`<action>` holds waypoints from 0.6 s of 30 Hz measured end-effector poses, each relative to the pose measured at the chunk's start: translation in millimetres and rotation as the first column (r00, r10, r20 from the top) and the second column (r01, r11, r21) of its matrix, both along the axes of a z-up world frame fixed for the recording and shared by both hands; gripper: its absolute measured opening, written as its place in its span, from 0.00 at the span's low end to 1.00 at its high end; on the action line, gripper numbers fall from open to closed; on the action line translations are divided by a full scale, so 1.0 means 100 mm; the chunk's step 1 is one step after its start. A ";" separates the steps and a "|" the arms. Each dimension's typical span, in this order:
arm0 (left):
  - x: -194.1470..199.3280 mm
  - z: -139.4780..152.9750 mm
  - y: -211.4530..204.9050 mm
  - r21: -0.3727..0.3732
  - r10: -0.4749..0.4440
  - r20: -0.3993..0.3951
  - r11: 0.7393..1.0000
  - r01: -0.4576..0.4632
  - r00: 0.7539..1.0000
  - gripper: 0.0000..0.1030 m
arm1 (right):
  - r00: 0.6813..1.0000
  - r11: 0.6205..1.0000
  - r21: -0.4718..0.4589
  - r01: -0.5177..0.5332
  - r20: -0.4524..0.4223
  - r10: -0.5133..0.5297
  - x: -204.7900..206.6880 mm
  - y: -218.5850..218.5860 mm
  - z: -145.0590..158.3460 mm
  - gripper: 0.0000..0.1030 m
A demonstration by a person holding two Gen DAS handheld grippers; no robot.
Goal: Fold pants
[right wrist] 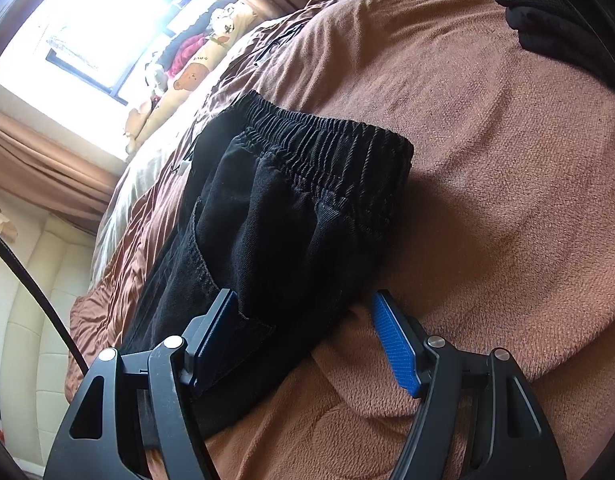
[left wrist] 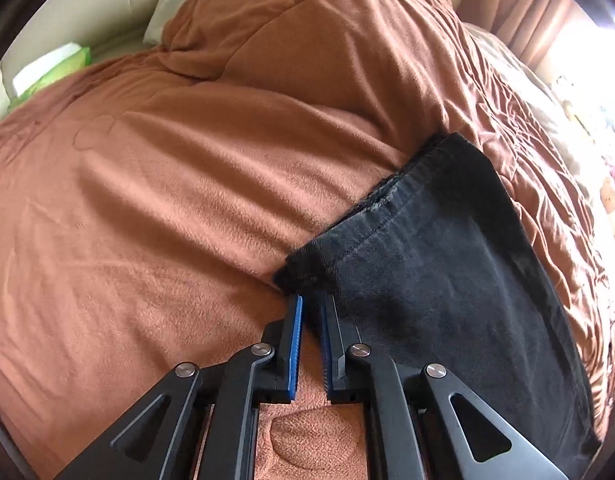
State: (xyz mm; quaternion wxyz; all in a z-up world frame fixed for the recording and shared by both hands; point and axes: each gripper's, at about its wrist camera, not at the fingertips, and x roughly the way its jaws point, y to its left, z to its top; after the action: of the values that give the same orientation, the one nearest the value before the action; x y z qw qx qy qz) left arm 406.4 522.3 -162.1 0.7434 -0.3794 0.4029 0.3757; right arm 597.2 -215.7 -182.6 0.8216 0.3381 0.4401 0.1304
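- The left gripper [left wrist: 310,300] has its jaws nearly closed, a thin gap between the blue pads; its tips sit at the frayed hem corner of the black pants [left wrist: 447,264], and whether cloth is pinched I cannot tell.
- The right gripper [right wrist: 303,300] is spread wide, released, straddling the pants [right wrist: 283,216] below the elastic waistband [right wrist: 331,140].
- The pants lie folded on the brown blanket [left wrist: 147,220].
- Left of the hem, bare blanket stretches wide; right of the waistband, likewise.
- Beyond the pants' far edge, a window [right wrist: 99,16] and curtain [right wrist: 39,156].
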 end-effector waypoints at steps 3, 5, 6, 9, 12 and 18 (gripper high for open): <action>-0.10 -0.06 0.00 -0.053 0.001 0.043 0.999 0.001 0.999 0.22 | 1.000 1.000 0.012 -0.013 -0.007 0.013 -0.01 0.00 0.00 0.66; -0.12 -0.07 -0.02 -0.066 -0.003 0.055 0.998 0.006 0.998 0.29 | 1.000 0.999 0.032 -0.020 -0.013 0.020 -0.01 -0.01 -0.01 0.66; -0.13 -0.09 -0.02 -0.073 -0.002 0.060 0.997 0.006 0.998 0.37 | 1.000 0.999 0.041 -0.021 -0.018 0.022 -0.01 -0.01 -0.02 0.66; -0.13 -0.16 -0.02 -0.107 0.018 0.081 0.994 -0.009 0.997 0.44 | 1.000 0.997 0.080 -0.020 -0.022 0.021 -0.01 -0.05 -0.03 0.66; -0.10 -0.27 0.03 -0.144 0.046 0.108 0.989 -0.030 0.993 0.44 | 1.000 0.995 0.104 -0.010 -0.026 0.013 0.00 -0.08 -0.06 0.66; -0.12 -0.31 0.06 -0.125 0.065 0.156 0.991 -0.046 0.986 0.44 | 1.000 0.980 0.198 0.013 -0.027 -0.008 0.05 -0.14 -0.20 0.66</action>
State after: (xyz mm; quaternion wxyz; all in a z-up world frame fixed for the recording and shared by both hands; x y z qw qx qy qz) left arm 394.4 528.5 -192.7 0.7380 -0.4636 0.3534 0.3398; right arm 601.7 -229.7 -202.8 0.7786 0.4223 0.4340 0.1647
